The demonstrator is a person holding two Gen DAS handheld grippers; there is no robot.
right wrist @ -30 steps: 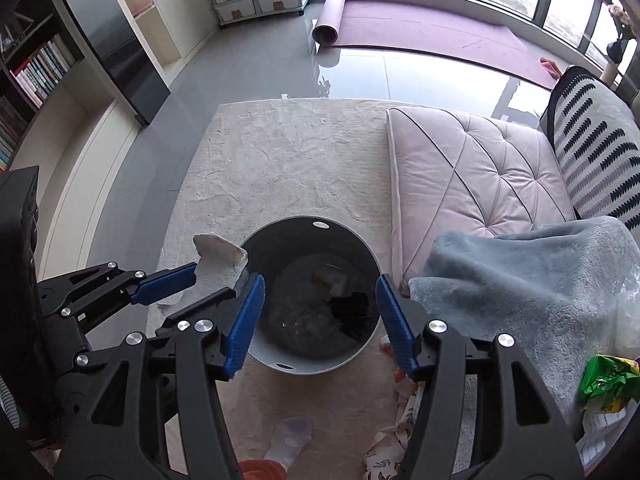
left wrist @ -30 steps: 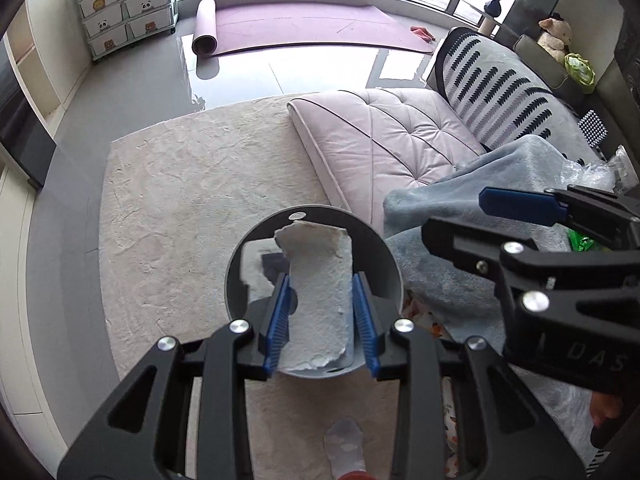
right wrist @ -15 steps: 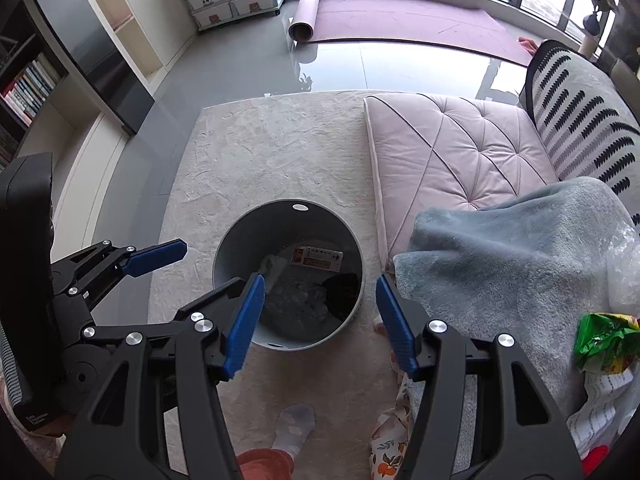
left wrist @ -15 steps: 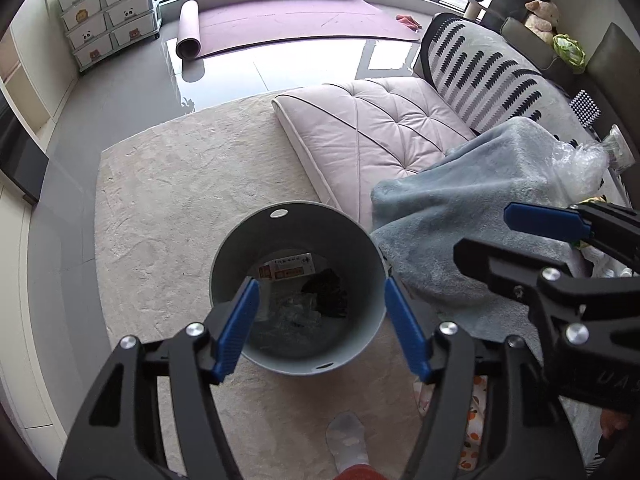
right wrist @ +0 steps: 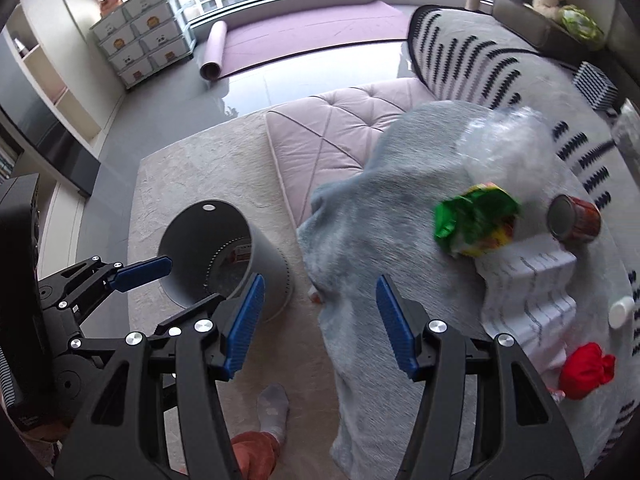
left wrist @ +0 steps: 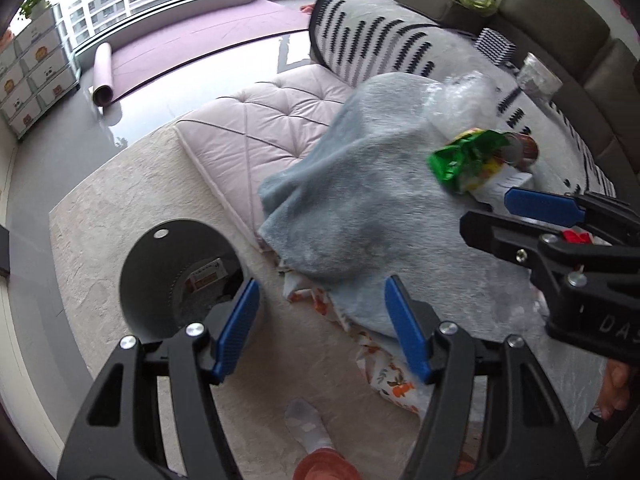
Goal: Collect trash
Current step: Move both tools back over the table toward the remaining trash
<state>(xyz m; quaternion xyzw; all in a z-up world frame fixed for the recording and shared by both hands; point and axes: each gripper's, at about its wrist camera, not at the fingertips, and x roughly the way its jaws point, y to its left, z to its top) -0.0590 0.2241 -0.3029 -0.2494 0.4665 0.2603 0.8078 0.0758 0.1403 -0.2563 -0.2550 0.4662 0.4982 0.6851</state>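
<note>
Both claws, left (left wrist: pixel 320 324) and right (right wrist: pixel 318 322), are held open and empty. A crumpled green wrapper (right wrist: pixel 474 220) lies on the grey blanket (right wrist: pixel 376 216), near a can (right wrist: pixel 574 220); being light and crushable, it is best pinched at a fold. The bin (right wrist: pixel 264 264) stands alongside.

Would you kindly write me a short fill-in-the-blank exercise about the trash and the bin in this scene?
1. The crumpled snack bag lying on the grey blanket is mostly ____ in colour.
2. The grey bin stands on the ____.
3. Between the pads of the right gripper there is ____.
4. The can lies on its ____.

Missing words: green; rug; nothing; side
</note>
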